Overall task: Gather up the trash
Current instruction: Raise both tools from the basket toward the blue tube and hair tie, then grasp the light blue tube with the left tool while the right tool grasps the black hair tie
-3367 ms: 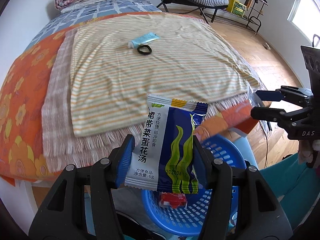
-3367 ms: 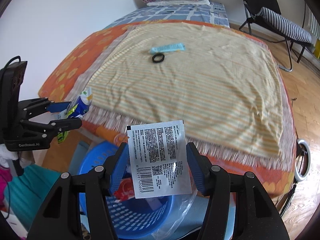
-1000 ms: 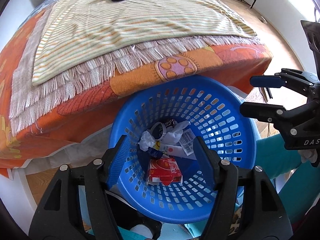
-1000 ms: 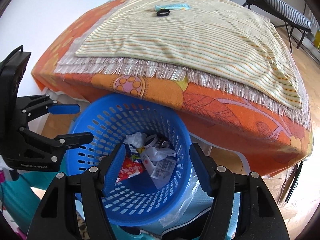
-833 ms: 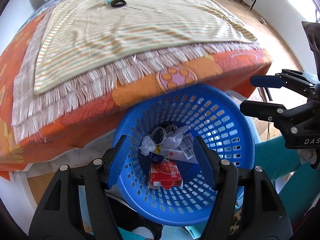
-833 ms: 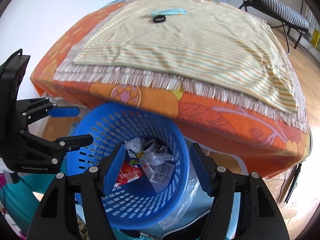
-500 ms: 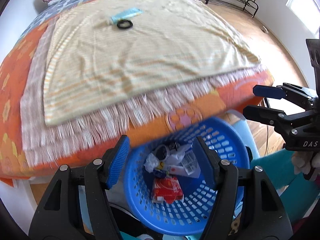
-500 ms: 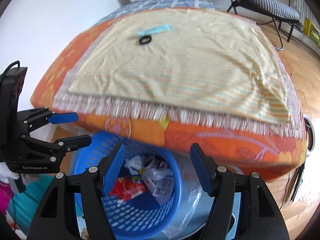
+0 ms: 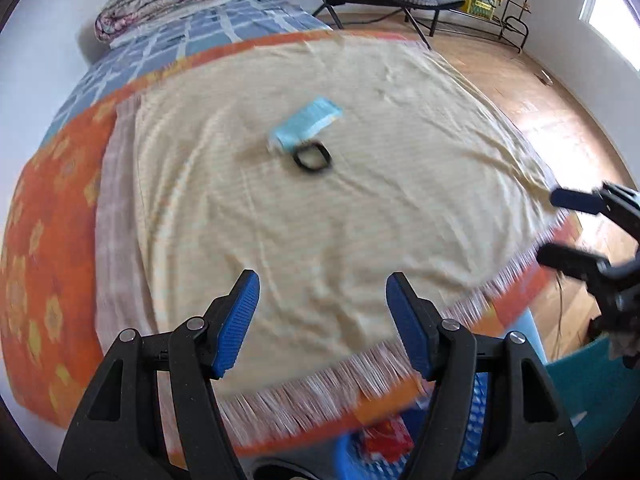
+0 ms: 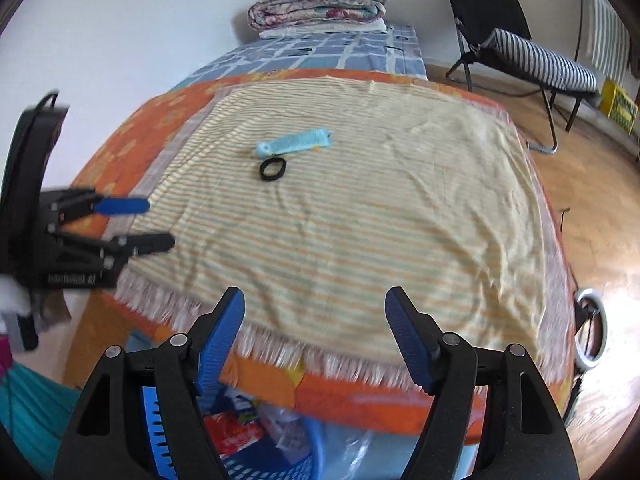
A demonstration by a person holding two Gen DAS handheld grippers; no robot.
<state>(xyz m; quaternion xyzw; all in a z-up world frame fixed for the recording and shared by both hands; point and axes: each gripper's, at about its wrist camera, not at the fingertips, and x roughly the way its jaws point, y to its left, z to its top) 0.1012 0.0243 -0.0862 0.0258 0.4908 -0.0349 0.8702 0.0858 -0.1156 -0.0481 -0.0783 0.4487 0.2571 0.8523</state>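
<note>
A light blue tube (image 9: 307,123) (image 10: 294,143) lies on the striped yellow cloth in the middle of the bed, with a black hair tie (image 9: 313,157) (image 10: 273,169) just in front of it. My left gripper (image 9: 322,306) hangs open and empty over the near part of the cloth. My right gripper (image 10: 312,320) is empty too, its jaws opening wider, above the fringed front edge. The blue trash basket (image 10: 240,452) (image 9: 472,432) with wrappers inside sits on the floor under that edge, mostly hidden by the fingers. Each gripper shows at the other view's side (image 9: 560,224) (image 10: 156,224).
The bed carries an orange flowered blanket (image 9: 52,248) and a blue checked sheet (image 10: 320,54), with a folded quilt (image 10: 318,0) at its far end. A black folding chair with a striped cushion (image 10: 532,56) stands on the wooden floor to the right. A white ring (image 10: 592,328) lies by the bed's right corner.
Both grippers rose from over the basket and tilted up toward the bed. The basket slid to the bottom edge of both views; the tube and hair tie came nearer the middle.
</note>
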